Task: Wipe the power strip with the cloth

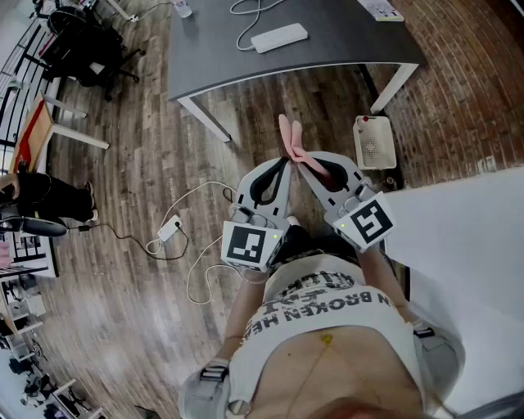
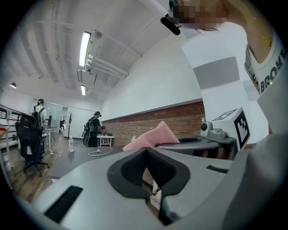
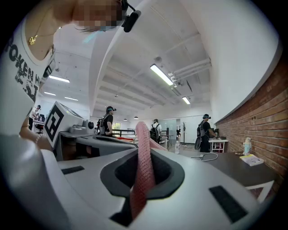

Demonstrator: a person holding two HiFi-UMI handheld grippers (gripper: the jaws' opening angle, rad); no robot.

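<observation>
Your left tongs (image 1: 283,166) are clenched on nothing, their dark pads (image 2: 130,168) meeting in a shut seam. Your right tongs (image 1: 305,158) grasp the pink cloth (image 1: 288,135), which stands up between the pads and sticks out past the tips. You hold both level before your chest, side by side, well short of the table (image 1: 352,37).

The power strip (image 1: 279,38) lies on that dark grey table, near the middle of its near edge, with its white cable looping toward the far edge; a bottle (image 1: 182,8) stands by the far left corner and a booklet (image 1: 381,10) at the far right corner.

The floor (image 1: 139,164) is wood plank; a white adapter (image 1: 169,229) with its cord lies on it to your left, and a small white appliance (image 1: 374,141) sits just beside the table's near right leg. A black office chair (image 1: 82,45) stands beyond the table's left end. A wall (image 1: 467,90), brick below and white above, runs along your right; strip lights hang from the ceiling, and other people stand farther down the room.
</observation>
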